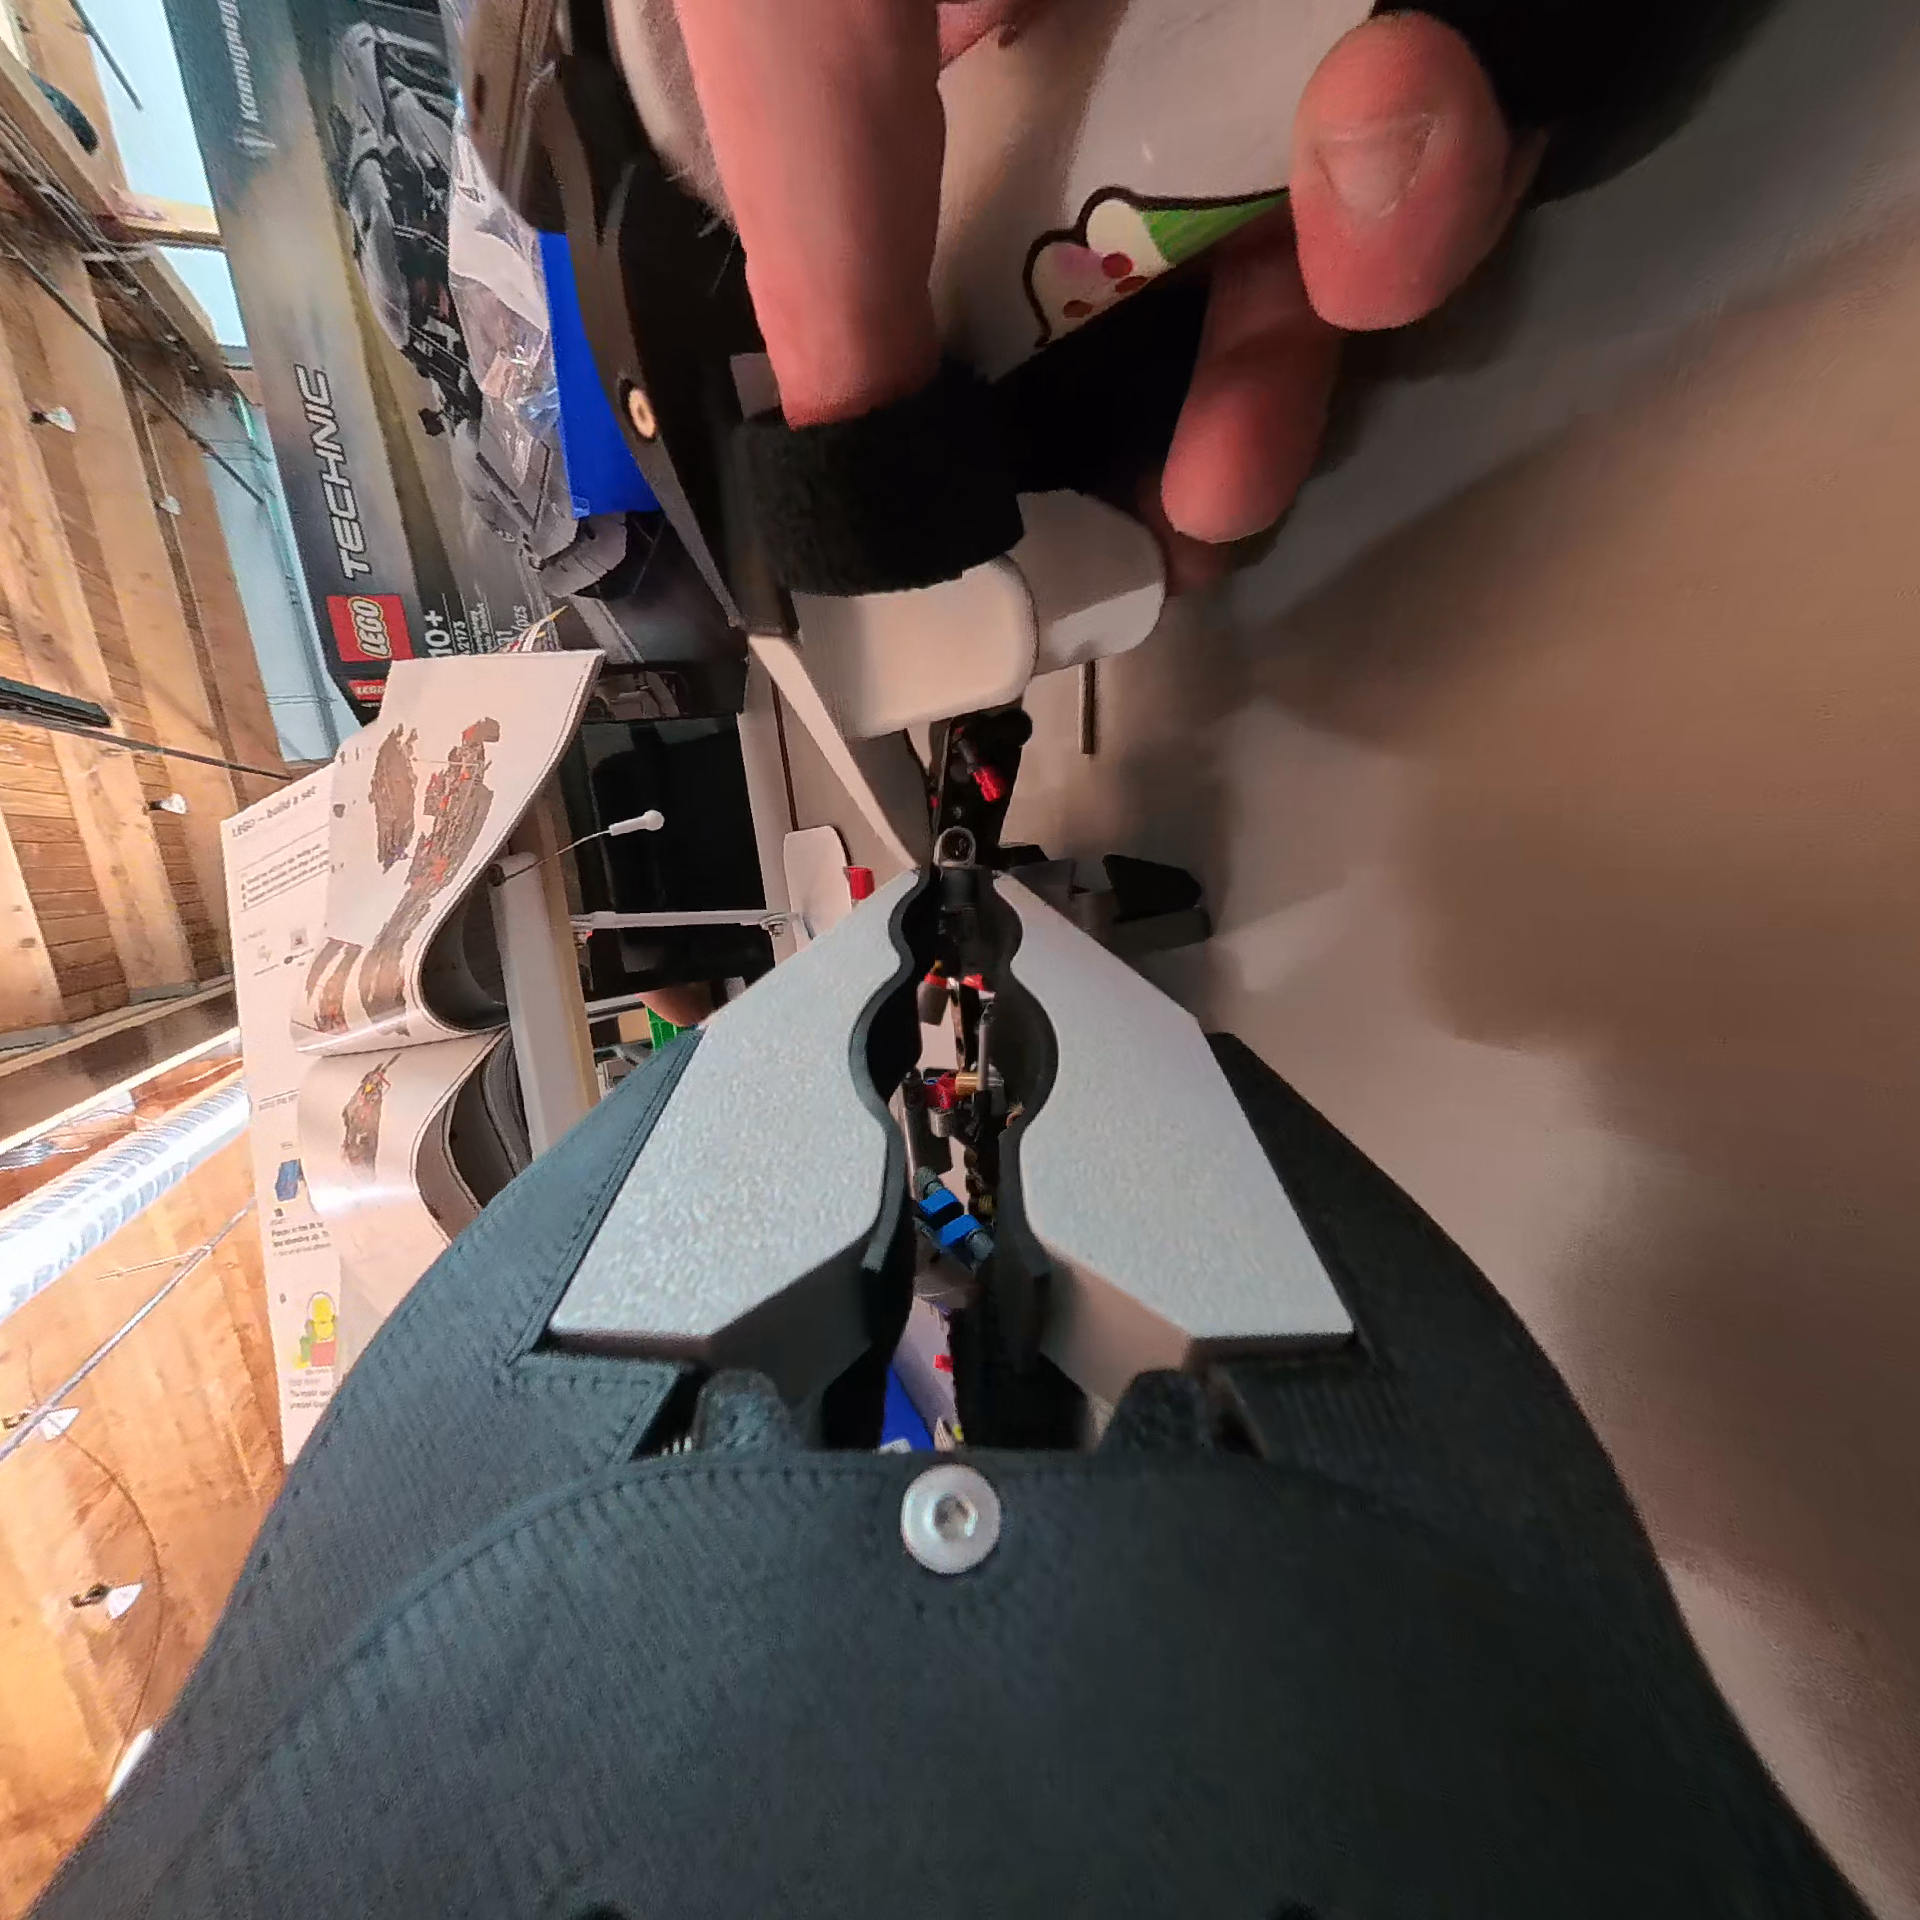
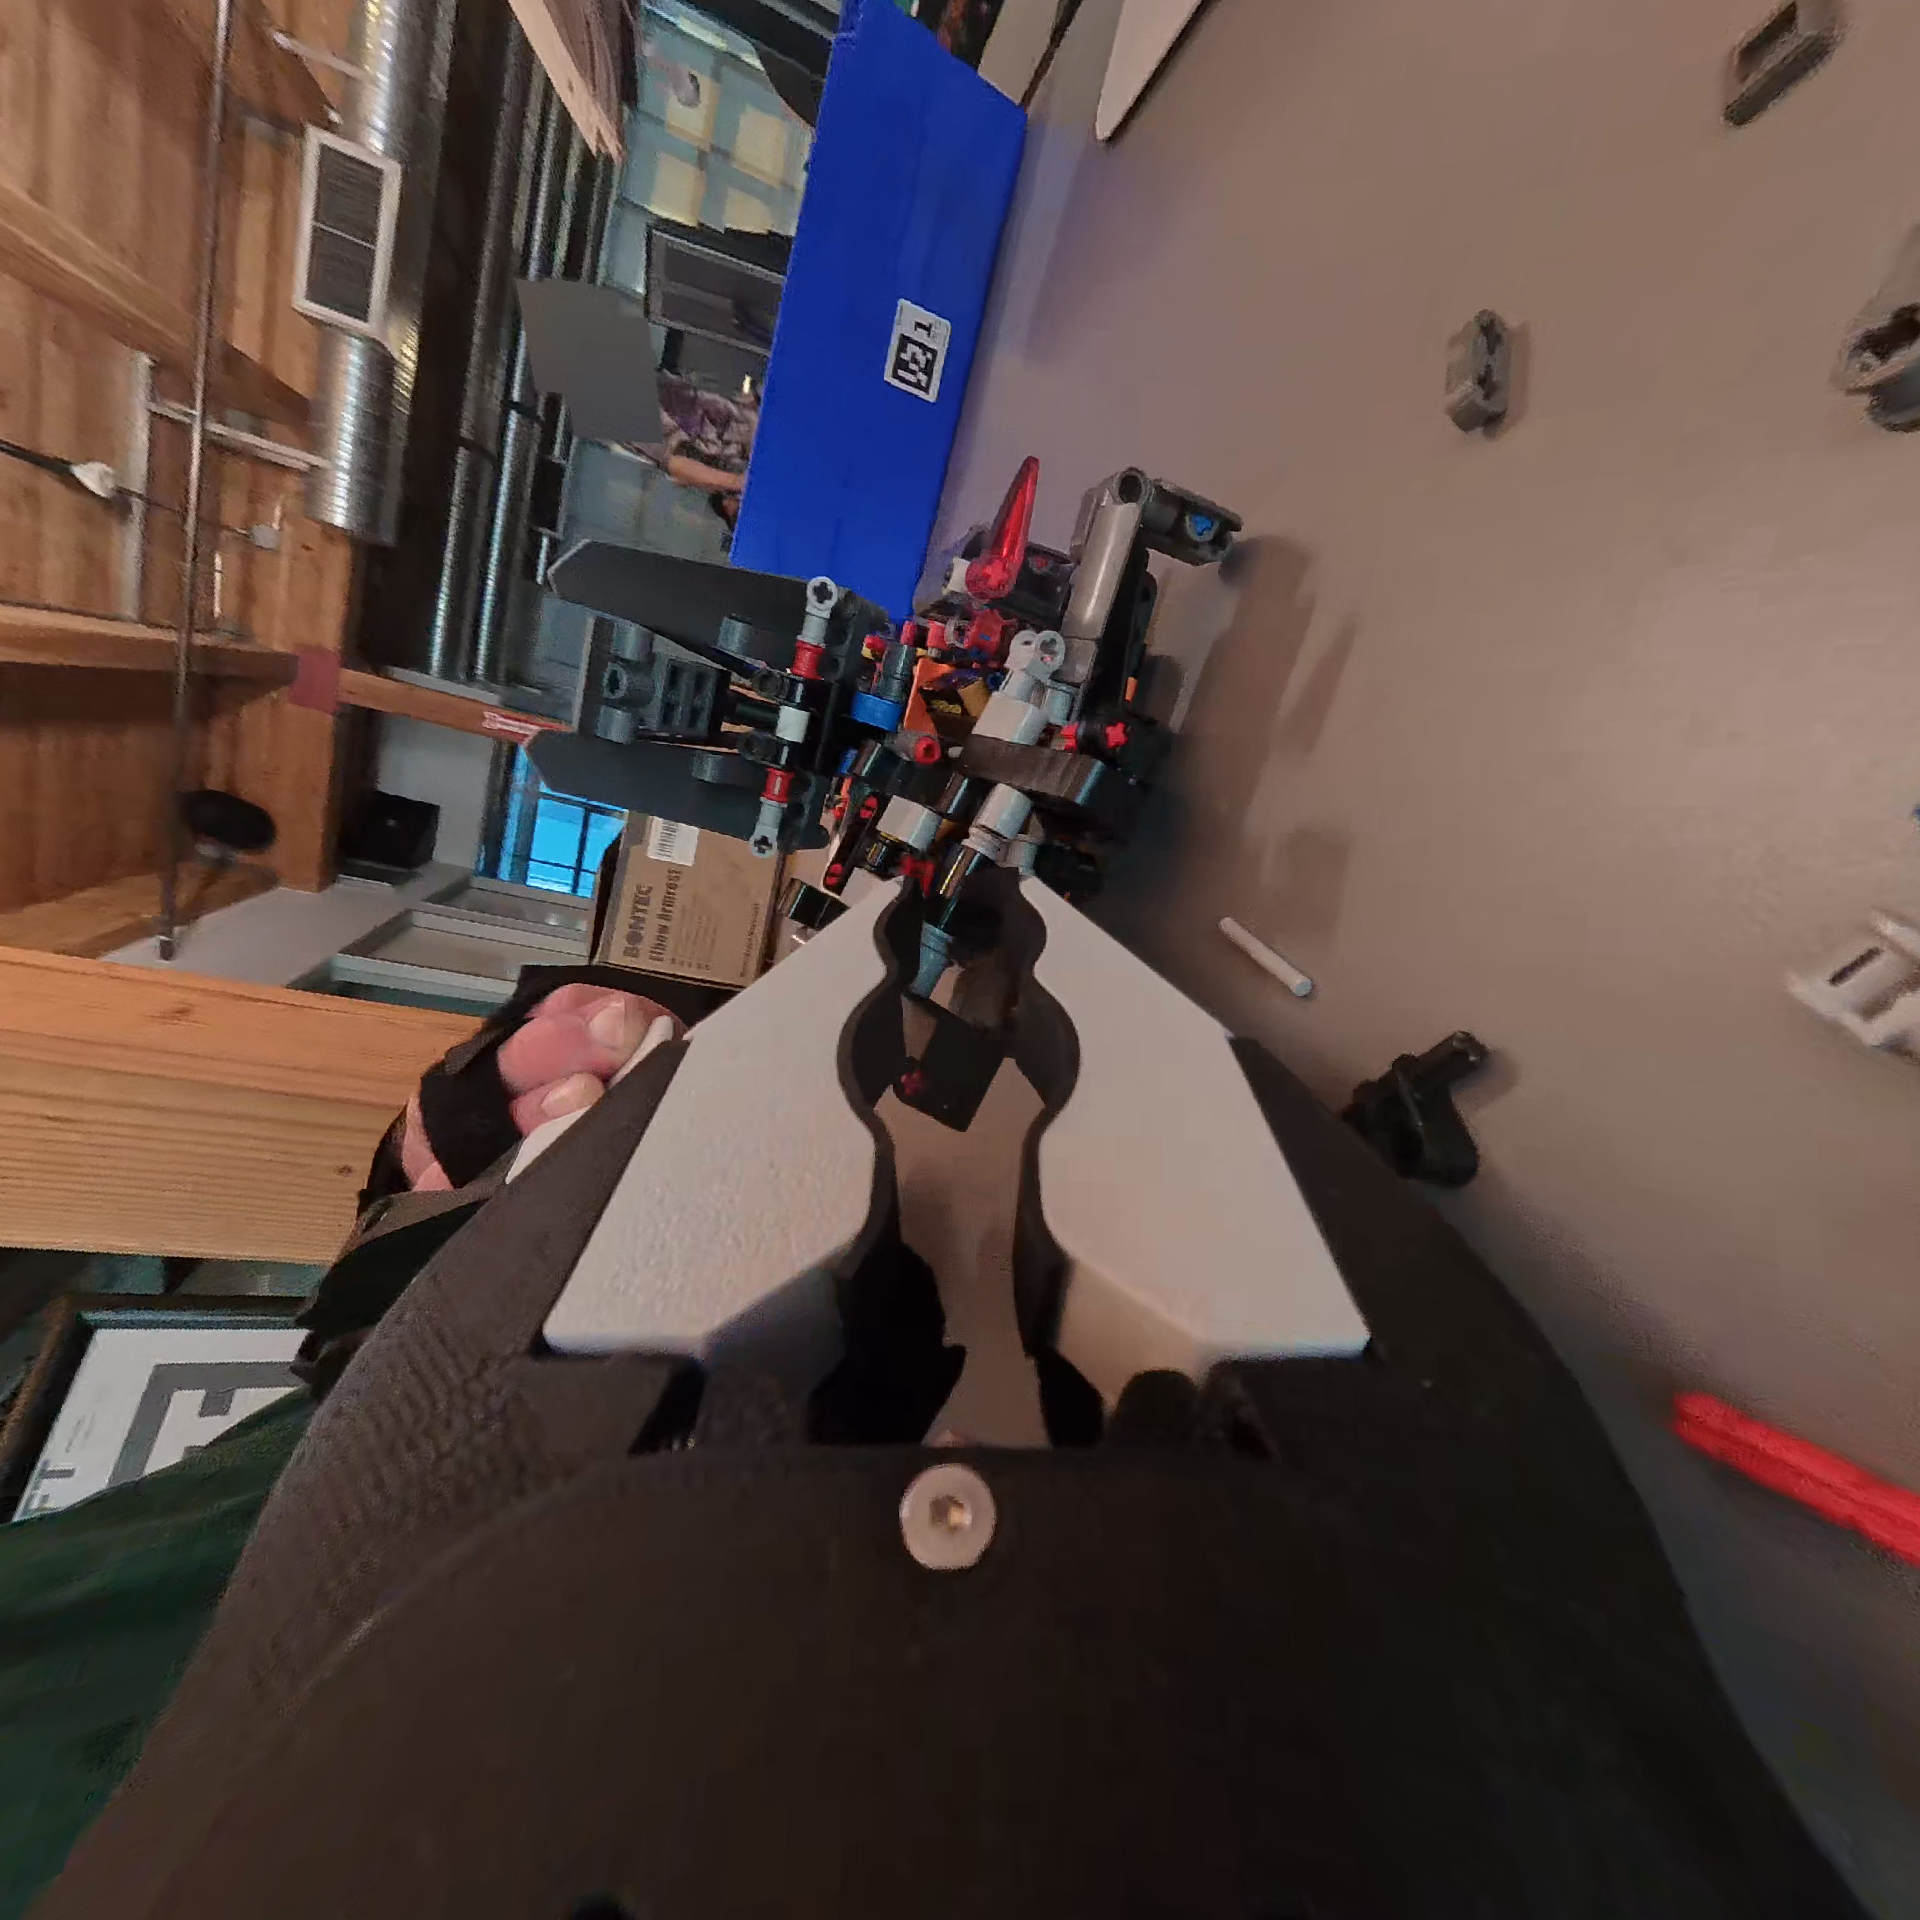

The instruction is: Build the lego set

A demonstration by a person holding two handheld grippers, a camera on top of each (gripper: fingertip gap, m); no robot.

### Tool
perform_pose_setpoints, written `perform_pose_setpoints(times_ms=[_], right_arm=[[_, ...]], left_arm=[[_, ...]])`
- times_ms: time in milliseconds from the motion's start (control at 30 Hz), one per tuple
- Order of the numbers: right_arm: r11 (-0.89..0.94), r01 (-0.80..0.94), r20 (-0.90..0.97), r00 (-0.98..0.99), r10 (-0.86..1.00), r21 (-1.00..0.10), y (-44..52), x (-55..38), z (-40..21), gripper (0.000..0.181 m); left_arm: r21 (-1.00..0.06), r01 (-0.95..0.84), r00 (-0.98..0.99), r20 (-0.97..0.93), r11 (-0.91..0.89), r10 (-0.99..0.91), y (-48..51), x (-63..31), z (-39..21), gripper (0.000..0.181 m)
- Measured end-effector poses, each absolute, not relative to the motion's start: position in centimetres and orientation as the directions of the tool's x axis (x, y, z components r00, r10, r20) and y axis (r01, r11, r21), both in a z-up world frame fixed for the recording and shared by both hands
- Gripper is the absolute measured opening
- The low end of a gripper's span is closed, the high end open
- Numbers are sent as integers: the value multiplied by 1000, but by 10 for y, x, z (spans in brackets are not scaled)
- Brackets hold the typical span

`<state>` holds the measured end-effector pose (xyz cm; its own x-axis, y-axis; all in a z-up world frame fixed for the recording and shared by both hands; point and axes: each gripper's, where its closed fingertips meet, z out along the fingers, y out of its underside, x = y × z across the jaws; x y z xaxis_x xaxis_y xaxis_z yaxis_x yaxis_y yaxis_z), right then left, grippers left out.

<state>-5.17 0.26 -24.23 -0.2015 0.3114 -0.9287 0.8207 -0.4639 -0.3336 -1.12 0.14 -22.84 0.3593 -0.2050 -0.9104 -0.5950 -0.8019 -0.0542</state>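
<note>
A grey desk (image 2: 1455, 727) carries loose parts. The left gripper (image 1: 961, 883) pinches the lego model (image 1: 961, 1039) between its fingers; the right gripper (image 2: 961, 894) clamps the model's (image 2: 935, 707) near end. Beyond stands a blue bin (image 2: 883, 312).

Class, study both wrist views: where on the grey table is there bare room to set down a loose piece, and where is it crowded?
Free: the grey table between the lego assembly, the small grey connector and the white pin; also the wide bare stretch in the left wrist view. Crowded: around the assembly, where both hand-held grippers close in, and the edge strewn with the red axle and black part.
</note>
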Motion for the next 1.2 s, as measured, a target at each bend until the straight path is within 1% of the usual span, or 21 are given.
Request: perform_pose_setpoints(times_ms=[167, 333, 467, 533, 867, 933, 967, 1033, 1200], right_arm=[[-458, 821, -923, -201, 329, -341, 2, -51, -242, 9], [-448, 827, -922, -197, 333, -339, 0, -52, -244, 8], [-422, 824, -897, -214, 388, -379, 0, -52, -245, 9], [-401, 827, -885, -221, 411, -393, -1, -51, -246, 14], [-332, 784, -779, -284, 558, -524, -1, -53, -244, 7], [-350, 787, -799, -280, 533, -509, 0, -53, -241, 4], [-372, 792, -824, -270, 497, -484, 0, -52, -241, 1], [-417, 800, -872, -251, 421, -432, 0, -52, -240, 1], [-454, 794, -901, -261, 346, -404, -1, -50, -234, 0]], left_arm=[[-83, -607, 370, -910, -791, -188, 2, -9, -232, 4], [-83, -624, 366, -910, -777, -196, 4, -7, -234, 5], [-86, -639, 365, -909, -765, -202, 5, -7, -235, 5], [-86, -645, 361, -910, -760, -204, 6, -6, -236, 5], [-107, -648, 375, -907, -754, -193, 6, -5, -238, 5], [-121, -649, 386, -903, -751, -188, 6, -3, -239, 6], [-126, -645, 390, -903, -753, -183, 6, -3, -240, 6], [-139, -644, 398, -901, -753, -174, 6, -2, -241, 6], [-154, -646, 405, -899, -748, -165, 7, 0, -242, 7]])
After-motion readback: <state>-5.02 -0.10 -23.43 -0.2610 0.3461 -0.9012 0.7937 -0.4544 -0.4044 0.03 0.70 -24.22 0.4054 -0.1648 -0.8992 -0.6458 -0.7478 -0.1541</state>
